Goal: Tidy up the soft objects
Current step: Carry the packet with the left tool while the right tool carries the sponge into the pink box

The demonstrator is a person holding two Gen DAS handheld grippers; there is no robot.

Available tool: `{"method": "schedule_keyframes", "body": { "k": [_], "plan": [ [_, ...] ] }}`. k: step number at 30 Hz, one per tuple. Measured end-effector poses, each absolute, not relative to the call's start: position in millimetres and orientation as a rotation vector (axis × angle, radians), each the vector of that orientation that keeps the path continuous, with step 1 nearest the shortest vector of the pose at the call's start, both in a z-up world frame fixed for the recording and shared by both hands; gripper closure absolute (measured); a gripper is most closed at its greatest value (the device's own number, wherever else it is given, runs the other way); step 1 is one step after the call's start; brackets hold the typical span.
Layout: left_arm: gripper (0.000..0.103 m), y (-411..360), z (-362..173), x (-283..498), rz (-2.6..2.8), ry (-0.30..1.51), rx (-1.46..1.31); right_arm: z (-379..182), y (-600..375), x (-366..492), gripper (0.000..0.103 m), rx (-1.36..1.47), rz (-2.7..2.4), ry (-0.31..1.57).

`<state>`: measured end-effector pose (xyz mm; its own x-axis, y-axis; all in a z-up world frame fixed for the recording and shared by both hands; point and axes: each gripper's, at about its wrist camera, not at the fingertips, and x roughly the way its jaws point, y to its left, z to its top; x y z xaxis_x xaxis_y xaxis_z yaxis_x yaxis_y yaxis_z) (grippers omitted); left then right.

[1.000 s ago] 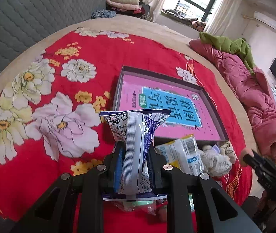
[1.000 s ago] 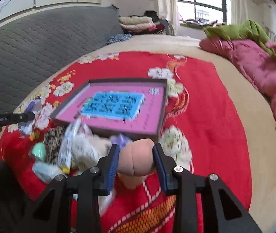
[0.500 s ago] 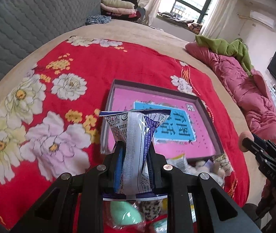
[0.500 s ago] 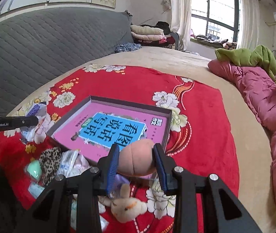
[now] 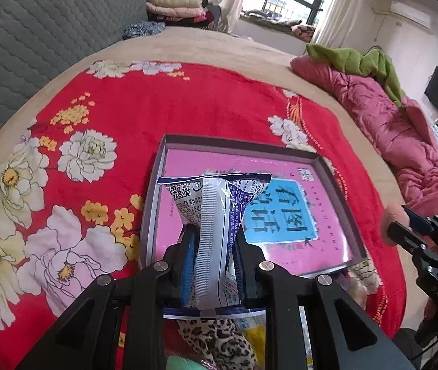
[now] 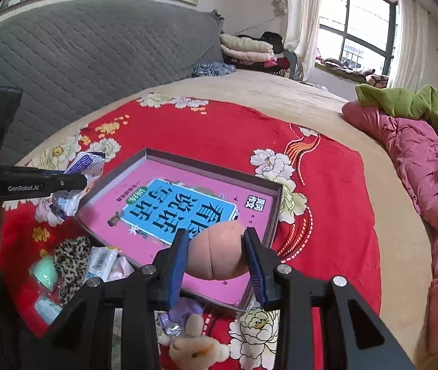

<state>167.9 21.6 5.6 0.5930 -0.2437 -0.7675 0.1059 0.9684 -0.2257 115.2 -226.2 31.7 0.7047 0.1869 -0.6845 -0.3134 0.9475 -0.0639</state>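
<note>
Left wrist view, left tongs [image 5: 213, 238] gripping snack packet [image 5: 216, 215], right tongs [image 6: 216, 257] gripping peach squishy [image 6: 217, 251]

the left tool [image 5: 212, 240] is held tilted downward, its jaws clamped on a white-and-blue packet [image 5: 216, 215]. the right tool [image 6: 216, 254] is angled down likewise, its blue pads [image 6: 177, 265] pressed on a peach-coloured soft ball [image 6: 217, 251].

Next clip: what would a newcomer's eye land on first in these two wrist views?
Probably the pink tray with the blue label, lying in the middle of the red flowered blanket. Next, the loads held over it: the left claw is shut on a blue-and-white packet, the right claw on a peach-coloured soft ball. A pile of soft items lies at the tray's near edge.
</note>
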Motion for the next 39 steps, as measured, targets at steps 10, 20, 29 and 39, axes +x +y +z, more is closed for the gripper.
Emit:
{"method": "schedule_keyframes", "body": {
  "k": [10, 20, 29, 39],
  "plan": [
    [0.08, 12, -23, 193, -0.201, 0.97, -0.112, 16, -230, 135, 0.066, -0.174, 0.32, 0.788],
    [0.081, 2, -56, 205, -0.168, 1.013, -0.028, -21, -215, 160, 0.065, -0.262, 0.357, 0.888],
    [0.081, 9, -65, 214, -0.16, 1.015, -0.053, -46, -215, 172, 0.065, -0.286, 0.326, 0.956],
    [0.081, 5, -65, 213, -0.131, 1.018, -0.028, -49, -215, 167, 0.064, -0.283, 0.336, 0.963]
  ]
}}
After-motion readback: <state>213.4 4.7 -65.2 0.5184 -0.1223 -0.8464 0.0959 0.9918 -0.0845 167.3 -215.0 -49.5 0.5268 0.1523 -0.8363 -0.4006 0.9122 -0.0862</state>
